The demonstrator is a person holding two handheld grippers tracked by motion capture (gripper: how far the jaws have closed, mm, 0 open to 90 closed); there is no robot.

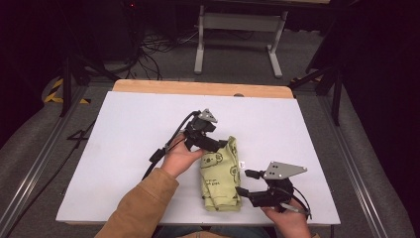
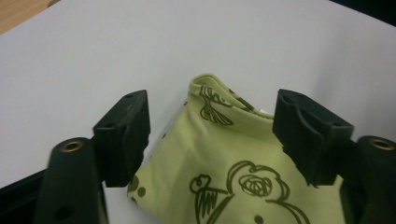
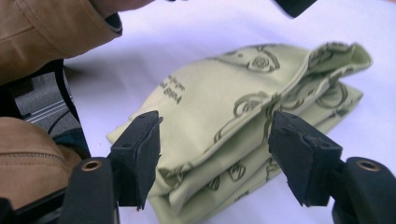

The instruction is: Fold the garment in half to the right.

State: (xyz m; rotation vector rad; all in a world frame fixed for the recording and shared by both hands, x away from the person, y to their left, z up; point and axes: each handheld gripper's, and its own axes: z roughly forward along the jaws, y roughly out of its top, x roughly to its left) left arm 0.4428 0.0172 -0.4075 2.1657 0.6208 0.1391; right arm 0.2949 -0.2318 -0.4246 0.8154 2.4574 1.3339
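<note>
Folded green cloth [image 1: 220,176] lies near the table's [image 1: 124,148] front edge, long axis running away from the person, perhaps leaning slightly right. Left gripper [image 1: 217,145] and right gripper [image 1: 242,192] both gape, clamping nothing.

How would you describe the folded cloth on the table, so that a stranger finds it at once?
Look at the white table, near its front edge. Between the left gripper and the right gripper lies the folded cloth. It is pale green with dark cartoon drawings, the table's one soft thing.
</note>
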